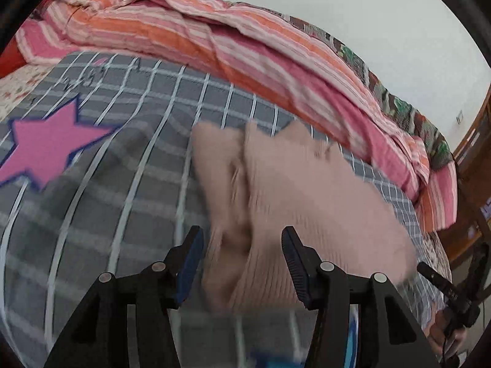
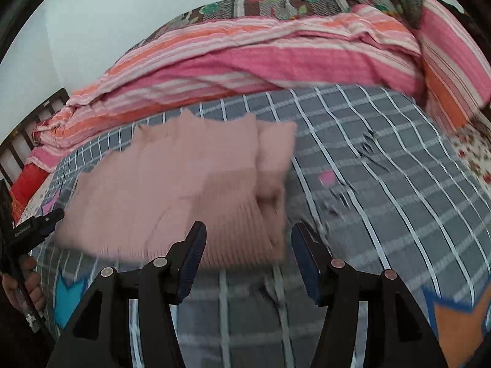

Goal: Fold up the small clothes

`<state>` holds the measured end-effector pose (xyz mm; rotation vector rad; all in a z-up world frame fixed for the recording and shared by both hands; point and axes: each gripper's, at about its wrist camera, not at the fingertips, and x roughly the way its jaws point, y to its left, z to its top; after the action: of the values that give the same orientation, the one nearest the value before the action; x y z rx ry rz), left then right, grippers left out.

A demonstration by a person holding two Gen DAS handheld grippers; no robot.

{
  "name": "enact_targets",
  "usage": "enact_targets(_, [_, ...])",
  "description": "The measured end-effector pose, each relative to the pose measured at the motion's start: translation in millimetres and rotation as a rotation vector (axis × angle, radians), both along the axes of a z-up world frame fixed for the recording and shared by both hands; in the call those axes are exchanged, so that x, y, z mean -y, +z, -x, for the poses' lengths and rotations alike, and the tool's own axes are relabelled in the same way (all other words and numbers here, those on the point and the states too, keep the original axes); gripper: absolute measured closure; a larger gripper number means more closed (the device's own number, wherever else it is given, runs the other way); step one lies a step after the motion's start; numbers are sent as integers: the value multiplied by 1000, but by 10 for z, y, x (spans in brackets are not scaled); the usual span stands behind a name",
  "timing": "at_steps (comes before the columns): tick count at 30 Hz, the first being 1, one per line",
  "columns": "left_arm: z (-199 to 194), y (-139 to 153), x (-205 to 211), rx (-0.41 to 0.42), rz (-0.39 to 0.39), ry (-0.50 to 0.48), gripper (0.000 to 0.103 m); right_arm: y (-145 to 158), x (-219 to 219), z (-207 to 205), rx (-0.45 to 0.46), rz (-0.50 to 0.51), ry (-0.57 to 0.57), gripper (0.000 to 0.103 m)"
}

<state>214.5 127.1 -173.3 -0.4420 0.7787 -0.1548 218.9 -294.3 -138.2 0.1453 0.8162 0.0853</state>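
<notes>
A: Where does your pink knit garment [image 1: 294,202] lie?

B: It lies on the grey checked bedsheet [image 1: 129,165], partly doubled over itself, its ribbed hem toward you. Both views are blurred, so you cannot tell what kind of garment it is.

A: And your left gripper [image 1: 242,239]?

B: Its jaws stand wide apart, low over the near edge of the garment. The knit shows between the blue-padded fingers [image 1: 191,260], but you cannot tell whether they touch it.

A: Your right gripper [image 2: 248,236]?

B: Also spread apart, holding nothing. The ribbed hem [image 2: 233,239] shows between its fingers, at the garment's right end.

A: What lies around it?

B: A pink star [image 1: 46,150] is printed on the sheet to the left in your left view. A striped pink and orange quilt [image 2: 276,61] is bunched along the far side of the bed, against the white wall [image 1: 337,6].
</notes>
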Motion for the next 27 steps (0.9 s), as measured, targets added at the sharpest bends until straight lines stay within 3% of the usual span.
enact_targets(6, [520,-151,-9,34,142,-47,49,-236,94,322,-30,-101,30,44])
enact_targets(8, [512,-168,67,28,176,-78,48,-248,83,339,-7,-132,34,36])
enact_targets(10, [442,-203,166,2,218,-95,48,-259,64,295,-13,-184,38,35])
enact_targets(20, [120,-240,244,2,232,22,51,-368,38,-59,-23,-333,-86,35])
enact_targets(22, [64,-206,248,9,204,38,52,-373,60,-137,-24,-357,-104,35])
enact_targets(27, [-95,-207,220,4,173,75,55,-384,142,-326,-31,-415,-154,43])
